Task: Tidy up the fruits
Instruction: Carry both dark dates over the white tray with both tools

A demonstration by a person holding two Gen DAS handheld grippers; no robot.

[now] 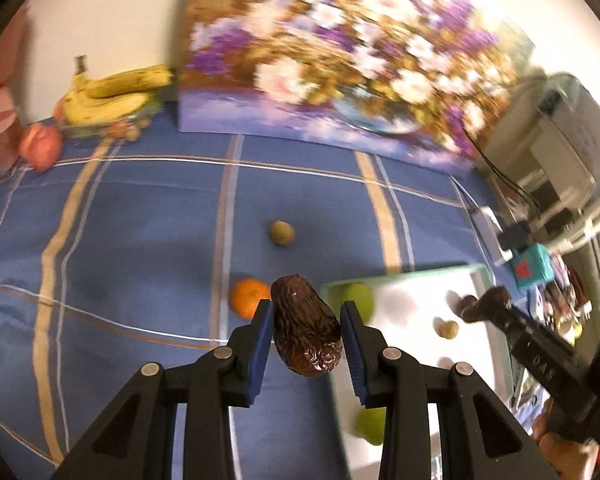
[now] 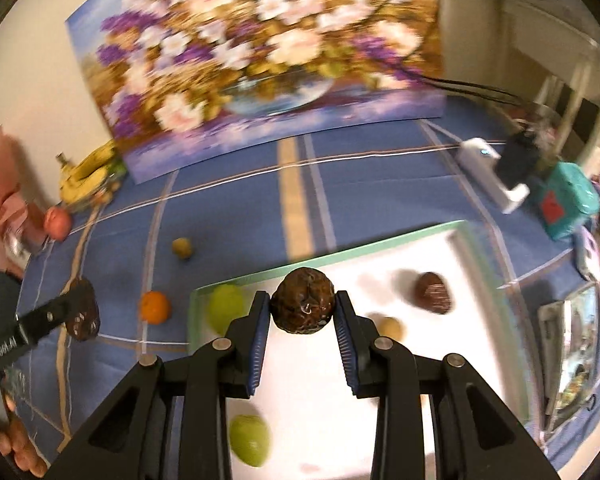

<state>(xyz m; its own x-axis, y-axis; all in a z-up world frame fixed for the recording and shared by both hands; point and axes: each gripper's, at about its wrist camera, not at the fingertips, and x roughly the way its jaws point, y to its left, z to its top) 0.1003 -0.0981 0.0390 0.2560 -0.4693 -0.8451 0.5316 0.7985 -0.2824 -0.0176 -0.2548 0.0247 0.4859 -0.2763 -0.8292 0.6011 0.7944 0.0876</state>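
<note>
My left gripper [image 1: 306, 326] is shut on a long wrinkled brown date [image 1: 305, 326], held above the blue cloth by the left edge of the white cutting board [image 1: 412, 300]. My right gripper [image 2: 303, 312] is shut on a rounder brown date [image 2: 303, 305], held over the board [image 2: 380, 360]. On the board lie two green fruits [image 2: 225, 305] [image 2: 250, 439], another date [image 2: 433, 293] and a small tan fruit [image 2: 392, 327]. An orange [image 1: 247, 296] and a small tan fruit [image 1: 281, 233] lie on the cloth.
A bowl with bananas [image 1: 112, 96] and a peach [image 1: 40, 146] sit at the far left. A flower painting [image 1: 340, 60] leans on the back wall. A white charger [image 2: 496, 176] and a teal box [image 2: 568, 204] stand at the right edge.
</note>
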